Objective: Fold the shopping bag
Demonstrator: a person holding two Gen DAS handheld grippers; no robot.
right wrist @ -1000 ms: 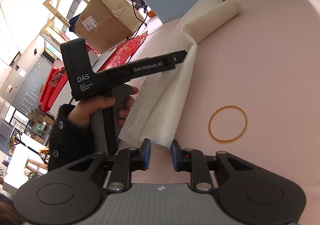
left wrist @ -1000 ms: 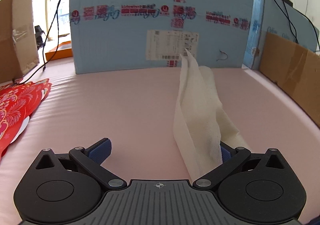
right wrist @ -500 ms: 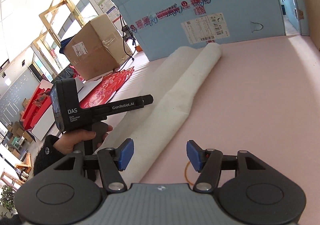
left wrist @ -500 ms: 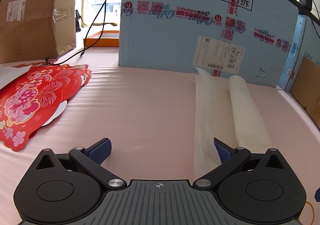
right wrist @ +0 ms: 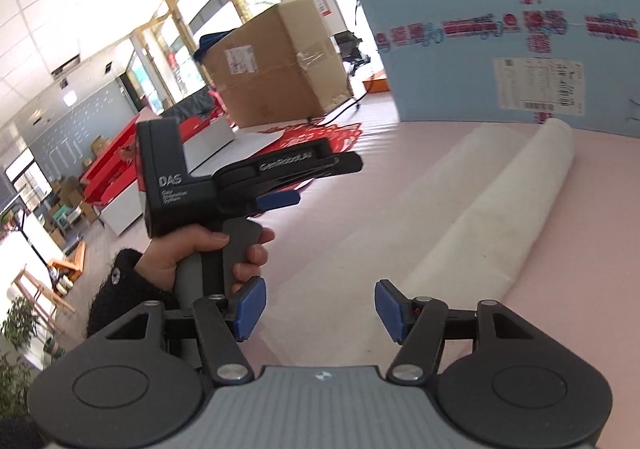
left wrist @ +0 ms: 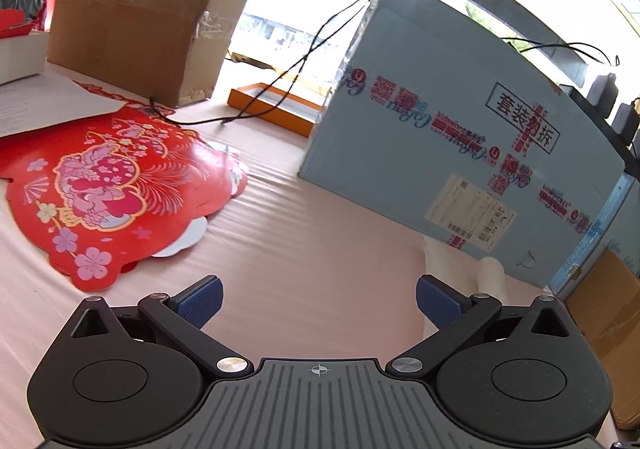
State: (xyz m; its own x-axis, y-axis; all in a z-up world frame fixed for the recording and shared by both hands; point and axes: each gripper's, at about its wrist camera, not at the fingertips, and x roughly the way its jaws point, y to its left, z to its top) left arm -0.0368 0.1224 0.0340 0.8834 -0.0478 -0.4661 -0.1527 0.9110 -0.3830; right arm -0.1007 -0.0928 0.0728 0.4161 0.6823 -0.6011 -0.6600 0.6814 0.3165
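Observation:
The white shopping bag (right wrist: 500,209) lies on the pink table as a long strip folded lengthwise, its far end against the blue box. My right gripper (right wrist: 320,309) hovers over bare table to the left of the bag's near end. Its jaws are opening and nothing is between them. My left gripper (right wrist: 320,181), held by a hand (right wrist: 200,253), floats further left, clear of the bag. In the left wrist view my left gripper (left wrist: 318,303) is wide open and empty. Only a bit of the bag (left wrist: 490,277) peeks out behind its right finger.
A big blue box (left wrist: 460,153) stands along the back of the table. Red paper decorations (left wrist: 112,185) lie at the left, with a brown cardboard box (left wrist: 140,17) and an orange tray (left wrist: 276,105) behind them. A cable runs across the table there. More cardboard (left wrist: 604,321) leans at the right.
The right gripper's jaws have opened off the bag's edge and it has lifted and rolled upright. The left gripper has swung left, away from the bag, which now lies flat.

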